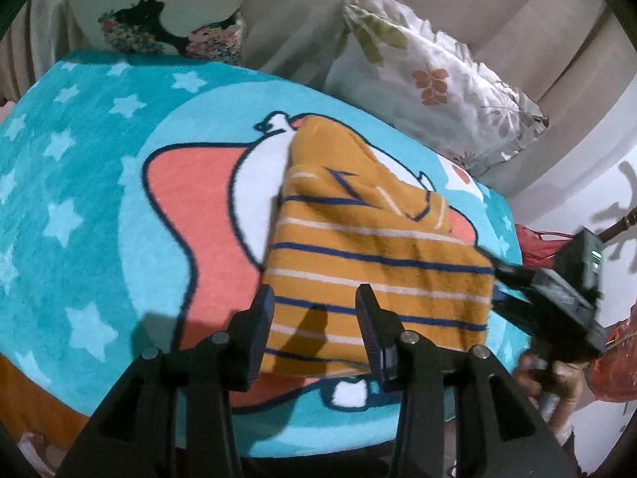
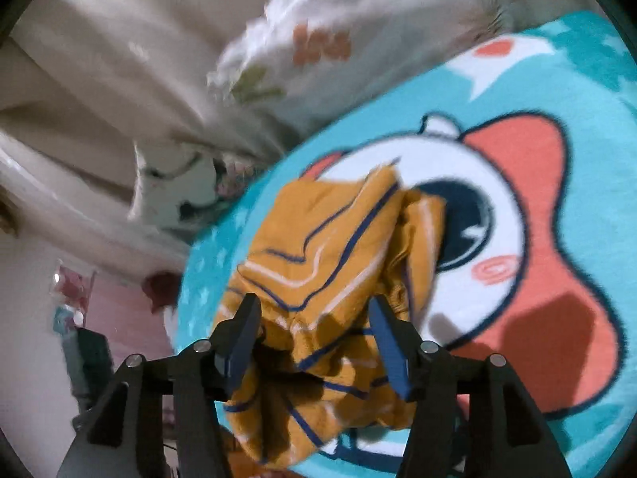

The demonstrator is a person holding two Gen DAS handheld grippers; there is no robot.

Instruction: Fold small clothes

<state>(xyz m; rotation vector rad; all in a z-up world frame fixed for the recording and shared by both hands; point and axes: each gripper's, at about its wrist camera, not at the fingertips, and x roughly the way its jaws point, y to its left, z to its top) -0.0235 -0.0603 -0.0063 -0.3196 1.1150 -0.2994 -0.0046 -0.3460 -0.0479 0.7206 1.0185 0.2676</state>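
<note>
A small mustard-yellow garment (image 1: 370, 255) with navy and white stripes lies folded on a turquoise cartoon blanket (image 1: 91, 199). My left gripper (image 1: 314, 298) is open, its fingers straddling the garment's near left part just above it. The right gripper (image 1: 513, 290) shows in the left wrist view at the garment's right edge. In the right wrist view the garment (image 2: 334, 263) lies rumpled on the blanket (image 2: 557, 99), and my right gripper (image 2: 314, 310) is open with its fingers on either side of the near end.
A floral pillow (image 1: 430, 79) lies beyond the blanket against beige curtains. A round printed cushion (image 1: 167, 8) stands at the far left. Red plastic bags (image 1: 613, 362) sit off the blanket's right edge. The blanket's front edge drops away close below my left gripper.
</note>
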